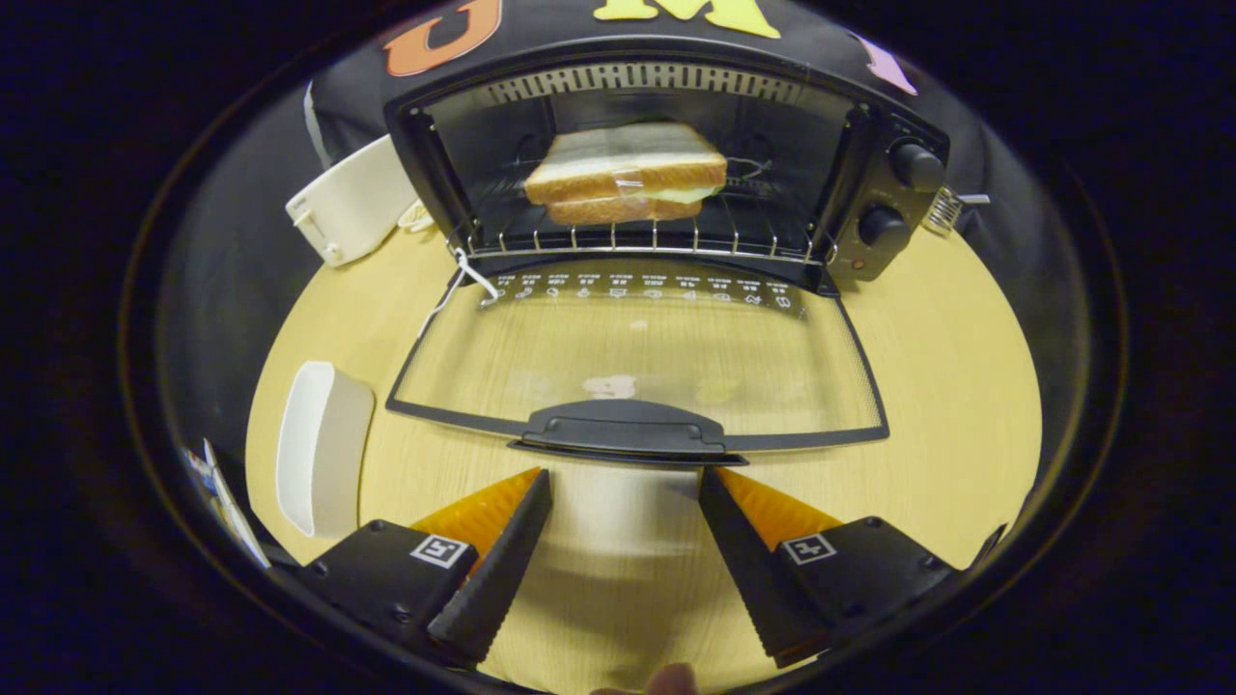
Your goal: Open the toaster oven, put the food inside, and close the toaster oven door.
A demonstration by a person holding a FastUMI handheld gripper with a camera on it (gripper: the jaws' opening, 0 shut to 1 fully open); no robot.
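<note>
Straight ahead of my gripper [626,483], just beyond the fingertips, lies the handle [623,431] of the toaster oven door [637,352], and that is the relation the next move turns on. My fingers stand apart with nothing between them but bare table [966,386], and the handle sits roughly centred on the gap, a little past the tips. Its long axis runs crosswise to my fingers, side to side, so I judge the door wants catching from under its front lip and swinging up and away from me. That door lies folded down flat on the table, hinged at the far edge against the toaster oven [666,164]. Inside, the sandwich [626,174] already rests on the wire rack [637,236], long side across the opening, slightly skewed. So I reckon closing is all that remains. A white tray [322,449] sits off to my left, well clear of the door.
</note>
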